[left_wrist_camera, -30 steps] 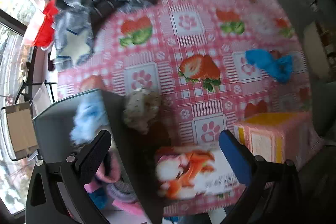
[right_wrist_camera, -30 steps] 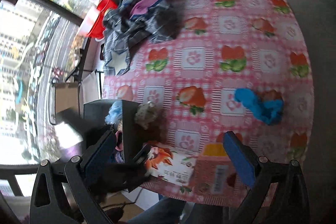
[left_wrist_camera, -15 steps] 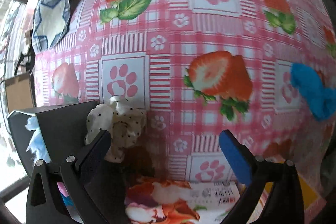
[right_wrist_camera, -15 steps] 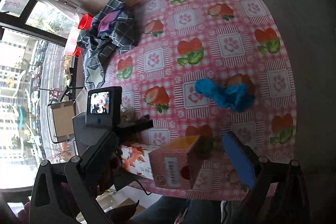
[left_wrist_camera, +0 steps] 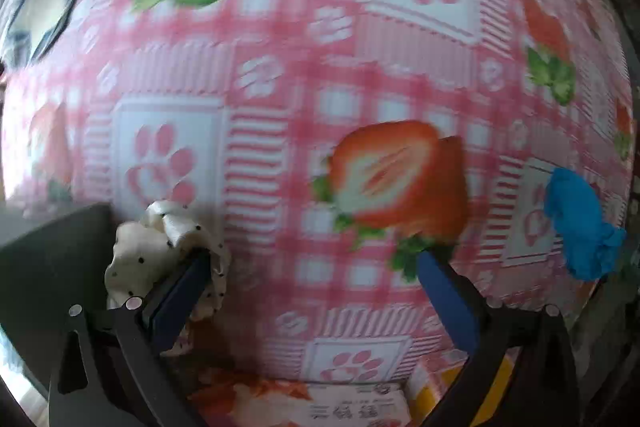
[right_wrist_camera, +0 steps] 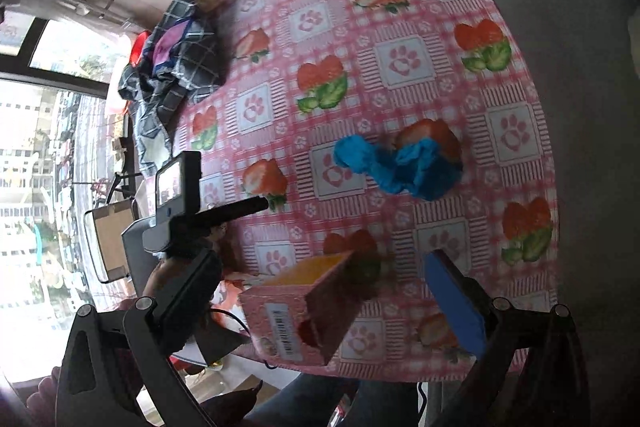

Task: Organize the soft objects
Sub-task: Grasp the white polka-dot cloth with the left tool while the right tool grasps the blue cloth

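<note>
A cream black-dotted scrunchie [left_wrist_camera: 160,251] lies draped over the rim of a dark grey box [left_wrist_camera: 52,267] at the lower left of the left wrist view. My left gripper [left_wrist_camera: 316,287] is open, low over the cloth, its left finger touching the scrunchie. A crumpled blue soft piece [left_wrist_camera: 580,227] lies at the right; it also shows in the right wrist view [right_wrist_camera: 396,167]. My right gripper [right_wrist_camera: 320,291] is open and empty, held high above the table's near edge. The left gripper's body and screen [right_wrist_camera: 176,195] show at its left.
The table wears a pink checked cloth with strawberries and paws [right_wrist_camera: 404,63]. A pink and yellow carton [right_wrist_camera: 304,307] stands at the near edge, next to a flat orange-printed pack [left_wrist_camera: 280,403]. A heap of grey checked cloth [right_wrist_camera: 176,67] lies far left, by a window.
My left gripper has dropped closer to the table and forward, until its left finger touches the dotted scrunchie. My right gripper has drawn back and risen, so more of the table shows.
</note>
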### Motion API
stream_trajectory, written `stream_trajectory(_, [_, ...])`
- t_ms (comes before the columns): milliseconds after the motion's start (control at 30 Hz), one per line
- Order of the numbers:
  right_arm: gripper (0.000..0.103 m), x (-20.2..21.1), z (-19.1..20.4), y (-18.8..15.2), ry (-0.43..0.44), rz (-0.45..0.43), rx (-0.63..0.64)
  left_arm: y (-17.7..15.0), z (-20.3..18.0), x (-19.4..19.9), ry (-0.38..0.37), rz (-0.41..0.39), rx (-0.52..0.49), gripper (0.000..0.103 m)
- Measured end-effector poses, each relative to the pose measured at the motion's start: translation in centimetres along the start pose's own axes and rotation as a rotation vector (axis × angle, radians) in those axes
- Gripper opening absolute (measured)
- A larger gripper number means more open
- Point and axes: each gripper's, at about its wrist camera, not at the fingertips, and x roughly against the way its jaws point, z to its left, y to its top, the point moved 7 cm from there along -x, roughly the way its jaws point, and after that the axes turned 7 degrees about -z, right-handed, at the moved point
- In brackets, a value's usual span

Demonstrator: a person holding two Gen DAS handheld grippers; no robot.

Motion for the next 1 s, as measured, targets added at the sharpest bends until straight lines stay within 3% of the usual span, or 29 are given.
stream_trajectory(133, [0.102,-0.4,-1.3,0.3,-0.028,0.007,-0.009,0.7,-4.1,1.8,-0.137,-0.058,-0.106,0.103])
stream_trajectory(200, [0.102,-0.8,-2.0,0.5,-0.049,0.01,-0.009,1.1,-5.2,3.5,-0.153,-0.109,-0.136,0.103])
stream_trajectory(333, [0.102,-2.4,-3.8,1.4,-0.109,0.015,0.009,0.9,-5.0,6.3,-0.083,-0.199,-0.188,0.103])
stream_trajectory(467, [0.102,-6.0,-5.7,2.0,-0.167,0.052,0.025,1.1,-3.3,6.9,-0.026,-0.227,-0.169,0.103])
stream_trajectory(767, [0.102,-14.3,-7.0,3.2,-0.229,0.1,0.077,1.6,-1.1,3.0,0.036,-0.154,-0.07,0.103])
stream_trajectory(1000, [0.102,-19.4,-7.7,3.3,-0.279,0.141,0.1,2.8,-1.4,0.4,0.07,-0.123,-0.059,0.103])
